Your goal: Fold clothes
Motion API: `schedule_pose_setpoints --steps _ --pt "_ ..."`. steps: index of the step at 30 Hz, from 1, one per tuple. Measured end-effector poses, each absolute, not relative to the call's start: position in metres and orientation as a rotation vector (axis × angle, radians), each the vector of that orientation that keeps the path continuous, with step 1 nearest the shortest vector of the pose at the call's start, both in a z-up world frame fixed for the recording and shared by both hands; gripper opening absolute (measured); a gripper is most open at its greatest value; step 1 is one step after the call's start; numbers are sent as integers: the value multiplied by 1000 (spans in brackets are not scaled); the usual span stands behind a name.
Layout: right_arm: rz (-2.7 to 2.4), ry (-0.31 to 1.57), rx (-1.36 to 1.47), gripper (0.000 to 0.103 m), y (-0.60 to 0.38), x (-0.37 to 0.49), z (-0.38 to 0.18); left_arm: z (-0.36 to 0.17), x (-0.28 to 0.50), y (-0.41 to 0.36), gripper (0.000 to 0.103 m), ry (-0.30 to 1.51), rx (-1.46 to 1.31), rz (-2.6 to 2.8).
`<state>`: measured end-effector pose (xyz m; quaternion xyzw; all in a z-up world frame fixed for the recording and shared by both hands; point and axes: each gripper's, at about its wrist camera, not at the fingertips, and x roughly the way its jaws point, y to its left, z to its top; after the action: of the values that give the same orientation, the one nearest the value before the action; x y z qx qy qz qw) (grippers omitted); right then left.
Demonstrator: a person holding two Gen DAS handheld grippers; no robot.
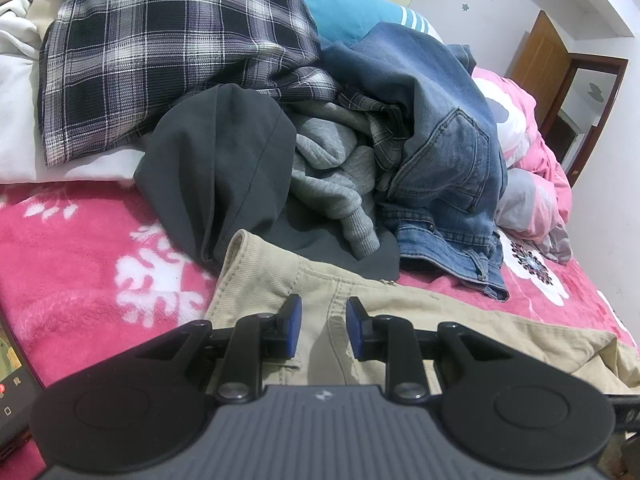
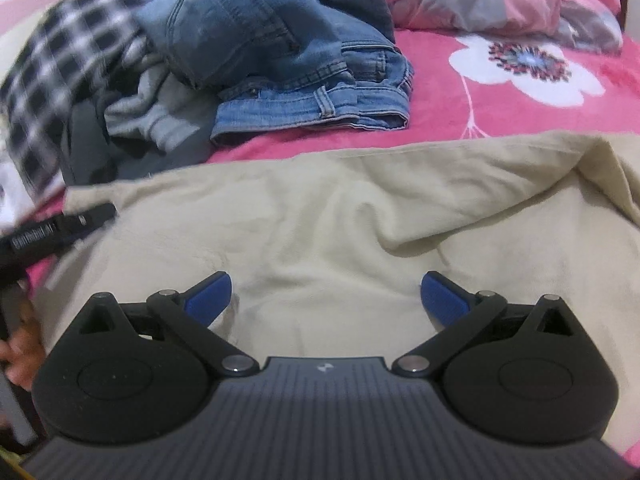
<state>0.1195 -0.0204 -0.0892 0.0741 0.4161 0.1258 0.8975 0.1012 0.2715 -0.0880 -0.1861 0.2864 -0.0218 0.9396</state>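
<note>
Beige trousers (image 1: 440, 312) lie spread on the pink flowered bedspread (image 1: 80, 260). My left gripper (image 1: 323, 320) is near their waistband, its jaws a narrow gap apart with a ridge of the beige cloth between the blue pads. In the right wrist view the beige trousers (image 2: 340, 220) fill the middle. My right gripper (image 2: 326, 296) hovers over them wide open, with nothing between its fingers. One black finger of the left gripper (image 2: 86, 220) rests at the cloth's left edge, and a hand (image 2: 20, 356) shows below it.
Behind the trousers is a pile: blue jeans (image 1: 448, 152), a grey sweatshirt (image 1: 332, 176), a dark grey garment (image 1: 216, 160) and a plaid shirt (image 1: 160, 60). A pink duvet (image 1: 532, 160) is bunched at the right. A phone (image 1: 12, 372) lies at the left edge.
</note>
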Motion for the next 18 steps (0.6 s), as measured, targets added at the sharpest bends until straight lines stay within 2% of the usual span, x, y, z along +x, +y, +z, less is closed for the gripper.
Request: schedule_pose_setpoints --steps 5,8,10,13,17,18 --pt "313 832 318 98 -37 120 -79 -88 101 271 26 584 -377 -44" --pt "372 787 317 77 -35 116 -71 -88 101 270 26 583 -375 -42" --pt "394 763 263 58 -29 113 -67 -88 101 270 26 583 -372 -41" --pt "408 747 170 45 -19 112 -65 -88 102 269 26 584 -369 -40" --pt "376 798 177 44 -27 121 -81 -87 103 267 26 588 -355 -35" --pt "364 815 187 38 -31 124 -85 -87 103 267 26 589 -351 -33"
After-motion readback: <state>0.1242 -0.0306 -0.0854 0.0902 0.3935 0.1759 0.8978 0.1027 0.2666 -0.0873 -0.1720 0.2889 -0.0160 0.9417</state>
